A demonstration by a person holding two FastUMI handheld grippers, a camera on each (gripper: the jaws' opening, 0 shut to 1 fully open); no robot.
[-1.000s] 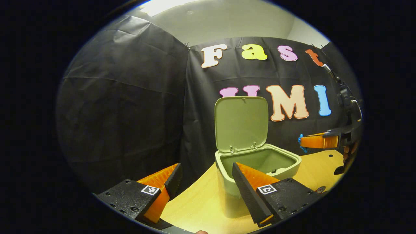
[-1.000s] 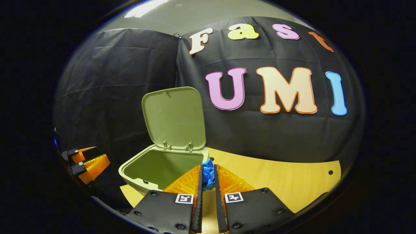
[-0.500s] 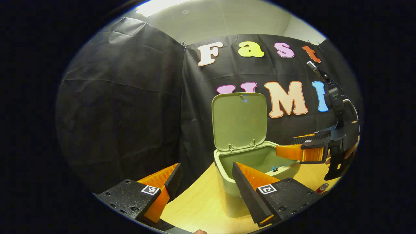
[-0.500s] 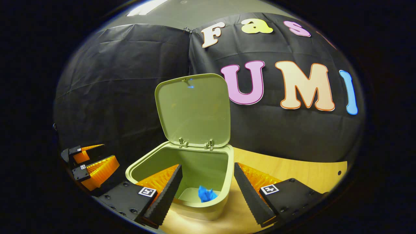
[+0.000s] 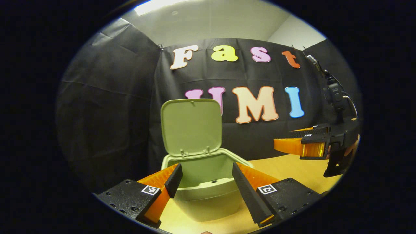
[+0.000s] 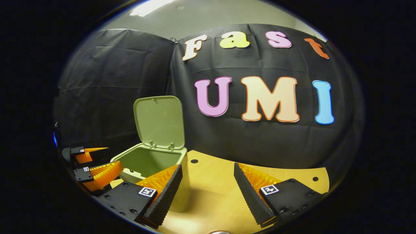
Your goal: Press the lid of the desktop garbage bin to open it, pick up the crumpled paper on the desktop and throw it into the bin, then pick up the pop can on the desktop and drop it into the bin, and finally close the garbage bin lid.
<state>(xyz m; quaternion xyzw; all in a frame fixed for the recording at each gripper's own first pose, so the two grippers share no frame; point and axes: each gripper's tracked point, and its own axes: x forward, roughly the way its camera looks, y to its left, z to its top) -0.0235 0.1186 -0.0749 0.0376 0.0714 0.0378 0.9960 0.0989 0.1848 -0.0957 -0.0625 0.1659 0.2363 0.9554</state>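
Your right gripper (image 6: 208,191) hangs with jaws apart and empty over the desk (image 6: 260,167), bin (image 6: 146,162) open to its left, left gripper (image 5: 204,185) jaws also apart facing the bin; the can isn't identifiable here, so you'll have to search.

You are working in a recording booth, not a home. Black cloth (image 6: 107,74) walls in a pale wooden table (image 6: 214,195), with a plain white ceiling (image 5: 211,22) and strip light (image 5: 156,5) above the cloth.
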